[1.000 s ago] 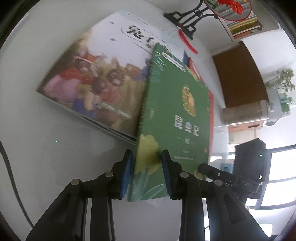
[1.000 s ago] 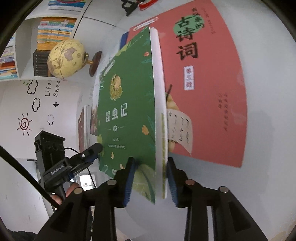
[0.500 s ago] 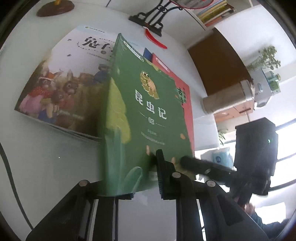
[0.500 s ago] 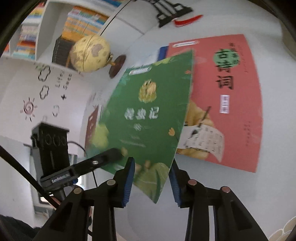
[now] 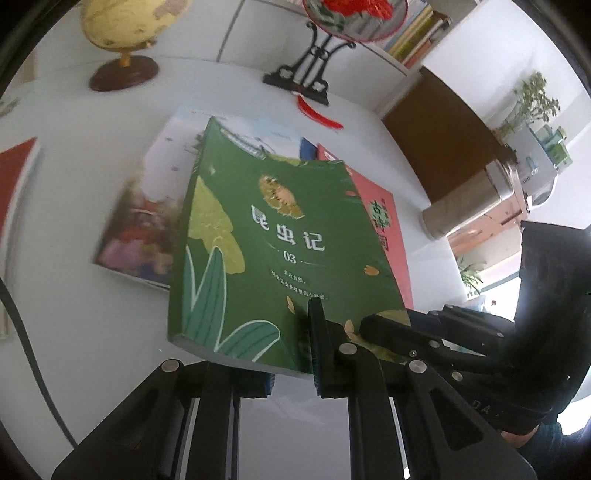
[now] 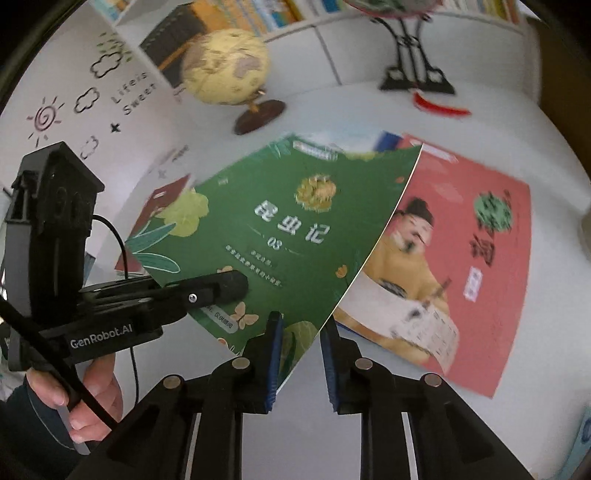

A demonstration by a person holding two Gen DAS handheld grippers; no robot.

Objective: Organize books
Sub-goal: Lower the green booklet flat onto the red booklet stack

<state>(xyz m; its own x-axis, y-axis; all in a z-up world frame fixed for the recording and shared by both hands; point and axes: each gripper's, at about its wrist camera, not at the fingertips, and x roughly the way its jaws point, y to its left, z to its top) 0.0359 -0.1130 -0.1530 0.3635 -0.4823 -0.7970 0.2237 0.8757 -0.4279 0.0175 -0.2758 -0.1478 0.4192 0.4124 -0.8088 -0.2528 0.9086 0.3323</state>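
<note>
While the left tongs (image 5: pixel 291 350) are pinching the near edge of the green book (image 5: pixel 280 251), their jaws having just been closing onto it, the left wrist view is showing that book lifting clear of the white worktop (image 5: pixel 74 229), tilting above a picture book (image 5: pixel 147 221) on its left and a red book (image 5: pixel 384 229) on its right; the other tool's black finger (image 5: pixel 399 332) is lying across the green cover's near right corner; a globe (image 5: pixel 125 22) and a black fan stand (image 5: pixel 314 70) are standing at the worktop's far side. Seen from the right wrist, the right tongs (image 6: pixel 301 354) are clamping the green book's (image 6: pixel 280 221) near corner between blue pads (image 6: pixel 275 354), jaws also just drawn together on it; the book is hanging tilted over the red book (image 6: pixel 461 266), which is lying flat on the worktop (image 6: pixel 554 147); the left tongs (image 6: pixel 225 288) are gripping the cover's near edge, a hand (image 6: pixel 92 395) holding their handle; the globe (image 6: pixel 225 66) is standing beyond.
</note>
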